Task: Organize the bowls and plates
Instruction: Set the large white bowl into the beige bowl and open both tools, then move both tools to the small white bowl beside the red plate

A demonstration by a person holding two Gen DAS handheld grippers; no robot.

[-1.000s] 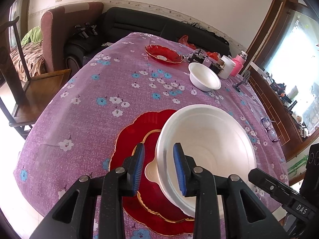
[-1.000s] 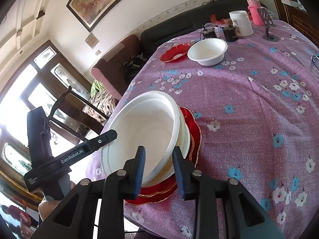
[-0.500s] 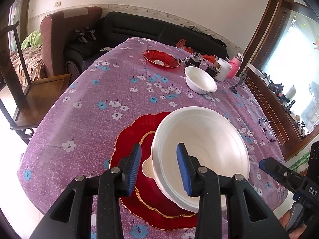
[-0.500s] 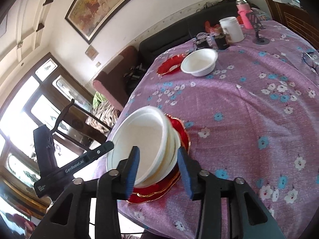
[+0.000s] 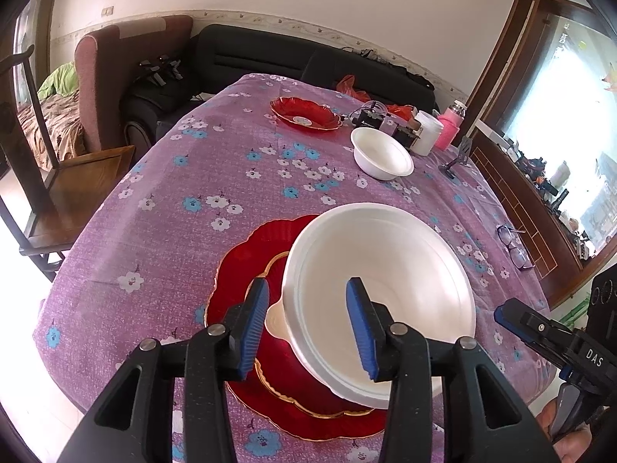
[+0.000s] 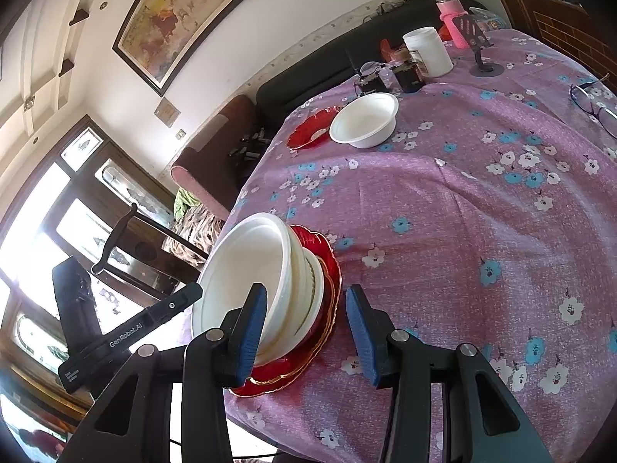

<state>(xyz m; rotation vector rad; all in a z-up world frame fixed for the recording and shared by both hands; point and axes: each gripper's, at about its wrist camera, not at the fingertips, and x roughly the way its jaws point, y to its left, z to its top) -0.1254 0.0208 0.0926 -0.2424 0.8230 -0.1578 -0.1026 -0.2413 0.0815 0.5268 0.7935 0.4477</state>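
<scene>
Left wrist view shows the left tool (image 5: 306, 322) spread wide astride the rim of white nested bowls (image 5: 385, 293) on stacked red gold-edged plates (image 5: 246, 266) near the tabletop's (image 5: 162, 208) front edge, the right tool (image 6: 304, 326) likewise spread.

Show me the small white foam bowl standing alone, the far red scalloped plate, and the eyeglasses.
small white foam bowl (image 5: 380, 153), left wrist view, inner floor.
far red scalloped plate (image 5: 304, 114), left wrist view, middle of dish.
eyeglasses (image 5: 513, 245), left wrist view, frame between lenses.

White bowls (image 6: 254, 281) nested on stacked red plates (image 5: 246, 270), seemingly tilted
</scene>
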